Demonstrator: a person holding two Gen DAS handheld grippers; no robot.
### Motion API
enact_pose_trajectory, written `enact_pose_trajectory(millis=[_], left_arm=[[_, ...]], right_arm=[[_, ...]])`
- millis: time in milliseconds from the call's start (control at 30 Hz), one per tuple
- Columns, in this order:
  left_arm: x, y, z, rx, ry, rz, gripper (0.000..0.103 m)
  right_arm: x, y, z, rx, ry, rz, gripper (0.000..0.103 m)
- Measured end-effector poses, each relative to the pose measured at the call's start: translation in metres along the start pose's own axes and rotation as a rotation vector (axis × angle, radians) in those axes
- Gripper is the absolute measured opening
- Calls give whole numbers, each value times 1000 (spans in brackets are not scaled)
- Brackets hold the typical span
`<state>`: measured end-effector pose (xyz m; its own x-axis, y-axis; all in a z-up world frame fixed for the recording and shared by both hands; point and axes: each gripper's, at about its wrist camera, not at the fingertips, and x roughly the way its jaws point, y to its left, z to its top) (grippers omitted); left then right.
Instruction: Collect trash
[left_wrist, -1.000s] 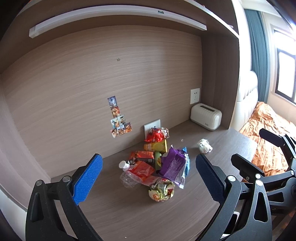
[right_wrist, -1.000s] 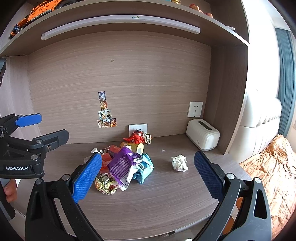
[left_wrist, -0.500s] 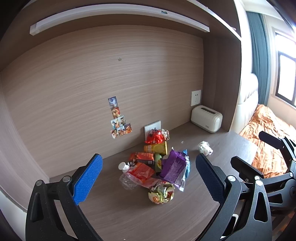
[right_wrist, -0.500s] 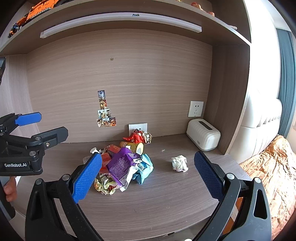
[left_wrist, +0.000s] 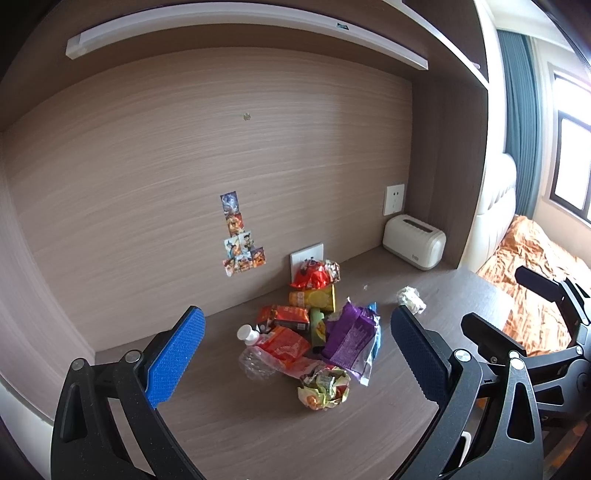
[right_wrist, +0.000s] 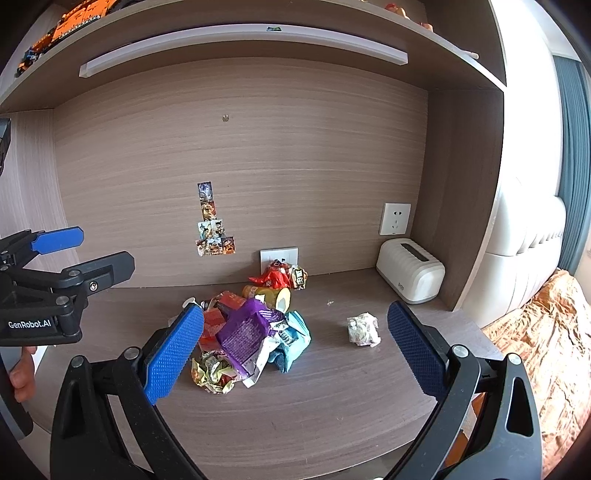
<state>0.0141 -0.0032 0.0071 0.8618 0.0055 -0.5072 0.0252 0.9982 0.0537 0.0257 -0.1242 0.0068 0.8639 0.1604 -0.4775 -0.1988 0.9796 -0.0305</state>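
A pile of trash lies on the brown desk (left_wrist: 258, 435): a purple wrapper (left_wrist: 351, 339), an orange wrapper (left_wrist: 286, 345), a crushed clear bottle (left_wrist: 255, 360), a crumpled yellow-green wrapper (left_wrist: 323, 386), a yellow tube (left_wrist: 314, 297) and a red bag (left_wrist: 310, 277). A crumpled white paper ball (left_wrist: 410, 299) lies apart to the right, also in the right wrist view (right_wrist: 364, 328). My left gripper (left_wrist: 295, 356) is open and empty, held back above the pile. My right gripper (right_wrist: 291, 354) is open and empty, in front of the pile (right_wrist: 247, 332).
A white toaster-like box (left_wrist: 413, 242) stands at the back right corner under a wall socket (left_wrist: 393, 199). A shelf with a light bar (right_wrist: 240, 40) runs overhead. A bed with an orange cover (right_wrist: 546, 339) lies beyond the desk's right edge.
Both grippers have stayed open and drifted only slightly; the left wrist view has pulled back a little from the pile. The trash has not moved.
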Motion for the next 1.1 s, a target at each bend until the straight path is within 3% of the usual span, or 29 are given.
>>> enact_pose_trajectory(millis=[867, 1100], left_arm=[[15, 15, -6, 0, 18, -18, 98], [51, 39, -27, -36, 110, -19, 98]], right_arm=[[17, 7, 0, 10, 40, -12, 100], [42, 11, -9, 7, 93, -19, 100]])
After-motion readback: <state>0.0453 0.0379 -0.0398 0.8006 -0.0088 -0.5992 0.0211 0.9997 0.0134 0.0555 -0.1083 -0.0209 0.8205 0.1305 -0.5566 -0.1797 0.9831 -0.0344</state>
